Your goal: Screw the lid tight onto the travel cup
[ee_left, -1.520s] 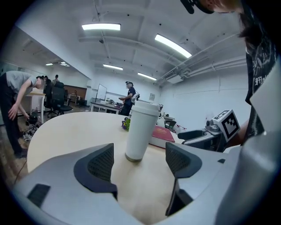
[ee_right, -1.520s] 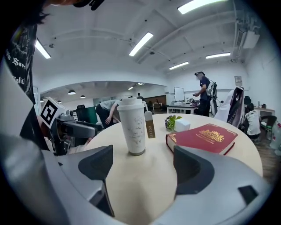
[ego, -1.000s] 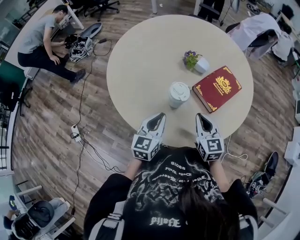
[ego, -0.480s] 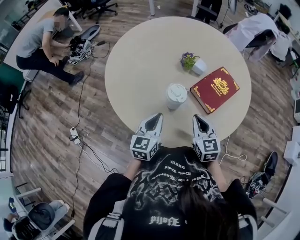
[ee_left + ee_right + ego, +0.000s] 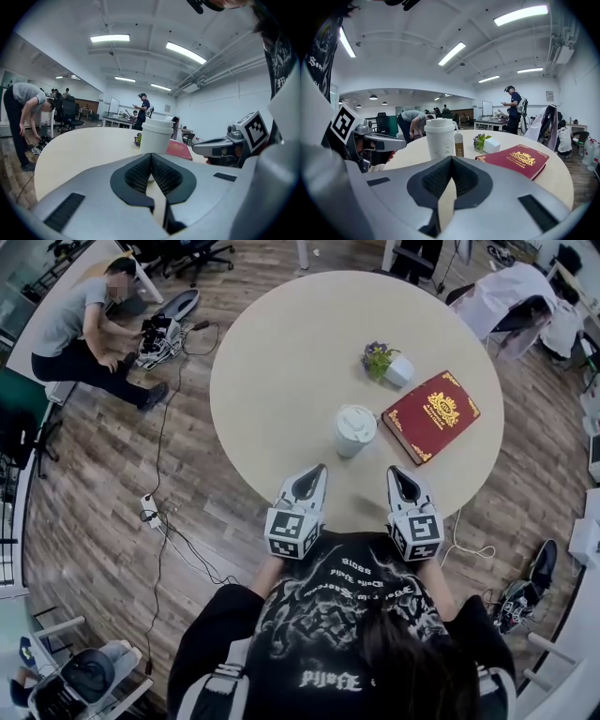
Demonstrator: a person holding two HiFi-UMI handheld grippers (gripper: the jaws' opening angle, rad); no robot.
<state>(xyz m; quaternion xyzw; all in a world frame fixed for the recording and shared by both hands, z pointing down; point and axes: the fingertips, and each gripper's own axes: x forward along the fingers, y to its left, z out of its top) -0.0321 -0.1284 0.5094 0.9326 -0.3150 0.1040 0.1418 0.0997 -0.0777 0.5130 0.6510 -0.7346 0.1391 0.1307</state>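
Starting with the round beige desk: your left tool and right tool hover at its near edge, each with jaws pressed together on nothing. Ahead of them and well apart stands the white travel cup, with its white lid already seated on top. Tightening looks left to do. Whether the threads have caught you can't tell, because the seam is too small.
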